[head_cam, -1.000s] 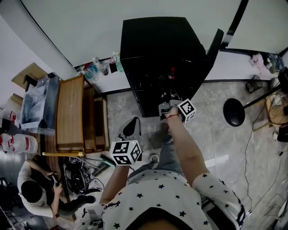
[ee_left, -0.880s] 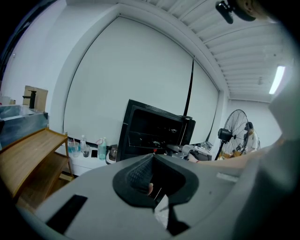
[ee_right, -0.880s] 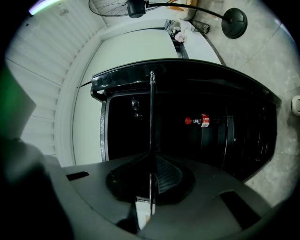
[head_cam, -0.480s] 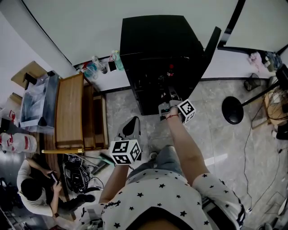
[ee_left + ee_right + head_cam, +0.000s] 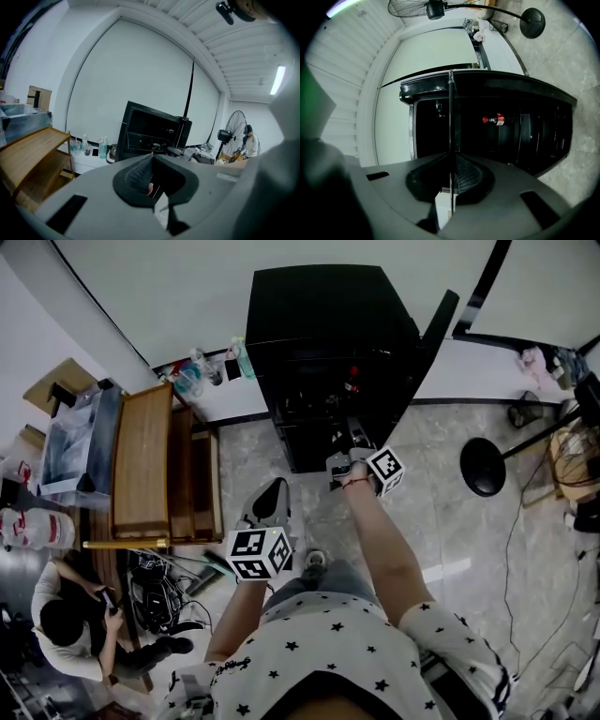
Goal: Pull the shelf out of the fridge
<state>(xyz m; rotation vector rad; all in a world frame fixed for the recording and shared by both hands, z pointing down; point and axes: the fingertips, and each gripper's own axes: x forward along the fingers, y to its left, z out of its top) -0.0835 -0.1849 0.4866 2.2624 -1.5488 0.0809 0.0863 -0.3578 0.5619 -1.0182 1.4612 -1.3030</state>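
At the far left of the head view a seated person (image 5: 66,629) is seen beside a wooden rack (image 5: 141,465), and a few bottles (image 5: 211,367) are lined along the wall just past it. The left gripper (image 5: 270,502) is held low over the tiled floor (image 5: 281,460), in front of the fridge (image 5: 328,324) and apart from it; in the left gripper view its jaws (image 5: 151,156) are seen brought together with nothing between them. The black fridge is stood against the wall with its door (image 5: 439,329) swung open to the right, and a red-labelled bottle (image 5: 499,120) is seen inside. The right gripper (image 5: 354,439) is held at the fridge's open front. In the right gripper view its jaws (image 5: 451,157) are nearly closed and clamped on the thin front edge of the shelf (image 5: 451,117), which is still seated within the fridge. Further right, a round fan base (image 5: 483,468) is stood on the floor.
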